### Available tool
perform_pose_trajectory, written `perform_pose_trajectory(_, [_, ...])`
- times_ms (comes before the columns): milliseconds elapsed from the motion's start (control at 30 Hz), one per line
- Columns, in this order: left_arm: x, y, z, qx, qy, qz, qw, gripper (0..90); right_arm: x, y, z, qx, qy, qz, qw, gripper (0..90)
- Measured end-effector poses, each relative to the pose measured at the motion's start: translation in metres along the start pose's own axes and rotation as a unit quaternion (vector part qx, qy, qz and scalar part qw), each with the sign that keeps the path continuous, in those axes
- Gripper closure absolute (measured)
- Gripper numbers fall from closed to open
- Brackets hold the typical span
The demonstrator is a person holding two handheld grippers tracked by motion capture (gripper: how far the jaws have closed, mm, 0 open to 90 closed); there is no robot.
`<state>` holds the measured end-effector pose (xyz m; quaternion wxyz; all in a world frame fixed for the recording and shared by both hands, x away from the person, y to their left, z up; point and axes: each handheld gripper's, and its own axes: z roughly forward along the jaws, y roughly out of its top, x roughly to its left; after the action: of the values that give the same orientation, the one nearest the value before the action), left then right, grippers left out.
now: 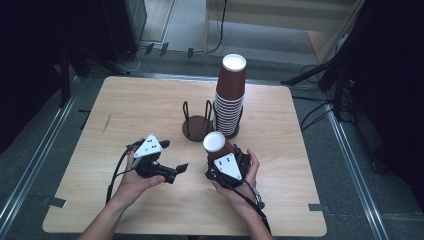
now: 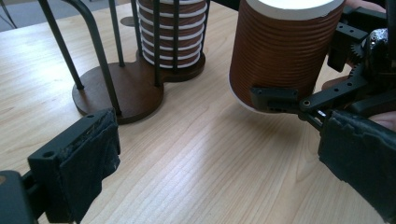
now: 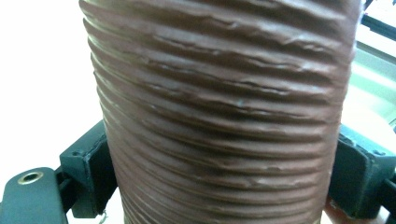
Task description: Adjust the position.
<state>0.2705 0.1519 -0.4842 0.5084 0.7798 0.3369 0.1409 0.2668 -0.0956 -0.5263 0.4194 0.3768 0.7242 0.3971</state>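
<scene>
Counter (image 1: pixel 150 105): light wood-grain top, rounded corners, standing on a grey floor (image 1: pixel 30 165). Directly on it, near centre toward the far edge: a dark brown double-ring cup holder (image 1: pixel 196 126) with black wire uprights. Its left ring is empty; its right ring carries a tall stack of brown ribbed cups (image 1: pixel 229 97), bottoms up. Rest of the surface bare.

cup (image 3: pixel 219 112) rim cropped, stack (image 2: pixel 173 32) top cropped
</scene>
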Motion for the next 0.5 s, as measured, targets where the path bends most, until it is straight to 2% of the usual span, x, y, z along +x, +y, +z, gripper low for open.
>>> perform_pose_trajectory(267, [-0.006,0.000,0.003,0.005,-0.012,0.013,0.9998,0.0,0.009,0.000,-0.001,-0.004,0.015,-0.019,0.9997,10.9])
perform_pose_trajectory(500, [-0.010,0.000,0.005,0.004,-0.009,0.019,0.9998,4.2,0.017,-0.002,-0.001,-0.011,0.028,-0.046,0.9985,11.0])
